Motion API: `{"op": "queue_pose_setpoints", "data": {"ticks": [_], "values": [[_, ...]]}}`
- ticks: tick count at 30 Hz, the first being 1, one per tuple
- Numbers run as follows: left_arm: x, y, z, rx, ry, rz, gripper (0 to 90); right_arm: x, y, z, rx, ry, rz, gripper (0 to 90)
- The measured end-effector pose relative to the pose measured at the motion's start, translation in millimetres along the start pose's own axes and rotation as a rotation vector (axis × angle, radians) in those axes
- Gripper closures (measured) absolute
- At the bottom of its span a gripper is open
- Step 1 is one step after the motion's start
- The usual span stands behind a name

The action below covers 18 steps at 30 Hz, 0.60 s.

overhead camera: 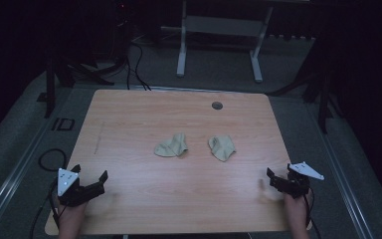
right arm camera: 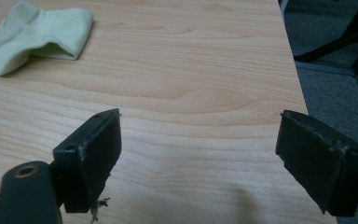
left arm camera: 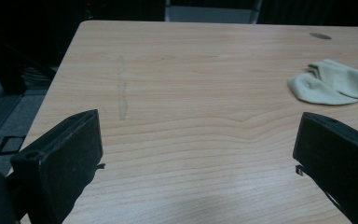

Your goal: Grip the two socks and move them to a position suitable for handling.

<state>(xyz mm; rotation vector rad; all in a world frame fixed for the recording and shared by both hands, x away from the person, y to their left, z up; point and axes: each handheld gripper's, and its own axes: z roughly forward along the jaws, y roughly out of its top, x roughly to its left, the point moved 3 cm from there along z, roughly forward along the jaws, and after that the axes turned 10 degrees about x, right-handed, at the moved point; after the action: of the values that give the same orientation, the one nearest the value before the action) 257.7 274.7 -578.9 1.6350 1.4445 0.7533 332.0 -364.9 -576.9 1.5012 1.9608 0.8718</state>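
Left hand-held gripper: hovering released, near-left of socks | right hand-held gripper: released, near-right | socks: lying mid-bench, apart | risk: pinching one cloth layer, sock slipping

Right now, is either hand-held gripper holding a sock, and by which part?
Neither. The left hand-held gripper and right hand-held gripper are open; both socks lie untouched.

Dim light falls from above on the bench; the room around it sinks into black. Close-up jaws look soft, casting faint shadows.
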Motion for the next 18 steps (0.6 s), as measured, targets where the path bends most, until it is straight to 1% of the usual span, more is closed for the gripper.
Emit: {"op": "queue_pose_setpoints", "data": {"ticks": [1, 2, 5, 6, 8, 9, 10, 13, 15, 16, 18], "values": [[0.0, 0.0, 0.0, 0.000, 0.000, 0.000, 1.4, 0.0, 0.0, 0.0, 0.000, 0.000, 0.000, 14.1], [-0.7, 0.0, 0.3, 0.001, -0.007, 0.011, 1.4, 0.1, 0.3, 0.1, 0.002, 0.003, 0.001, 14.2], [-2.3, 0.2, 0.9, 0.003, -0.010, 0.030, 1.4, 0.4, 2.1, -0.9, 0.008, 0.008, 0.008, 14.6], [-2.7, 0.2, 1.5, 0.004, -0.010, 0.033, 1.4, 0.4, 2.5, -1.1, 0.009, 0.016, 0.011, 14.6], [-3.2, 0.3, 1.5, 0.001, -0.021, 0.037, 1.4, 0.3, 3.5, 0.6, 0.036, 0.044, 0.021, 14.5], [-3.6, 0.4, 1.6, 0.000, -0.020, 0.045, 1.4, 0.5, 4.1, 1.6, 0.049, 0.060, 0.019, 14.5], [-3.9, 0.5, 1.6, -0.001, -0.022, 0.046, 1.4, 0.9, 4.6, 2.5, 0.064, 0.057, 0.004, 14.5], [-4.0, 0.6, 2.1, -0.003, -0.031, 0.044, 1.4, 2.4, 7.1, 2.3, 0.069, 0.079, -0.010, 14.5], [-3.4, 0.3, 2.5, 0.001, -0.028, 0.043, 1.4, 3.7, 10.5, 1.9, 0.078, 0.101, -0.007, 14.5], [-3.4, 0.2, 2.5, -0.002, -0.030, 0.042, 1.4, 5.3, 13.1, 1.4, 0.081, 0.120, -0.004, 14.5], [-3.2, 0.1, 2.7, 0.002, -0.027, 0.047, 1.4, 7.8, 17.3, 1.3, 0.098, 0.121, -0.018, 15.0]]}}
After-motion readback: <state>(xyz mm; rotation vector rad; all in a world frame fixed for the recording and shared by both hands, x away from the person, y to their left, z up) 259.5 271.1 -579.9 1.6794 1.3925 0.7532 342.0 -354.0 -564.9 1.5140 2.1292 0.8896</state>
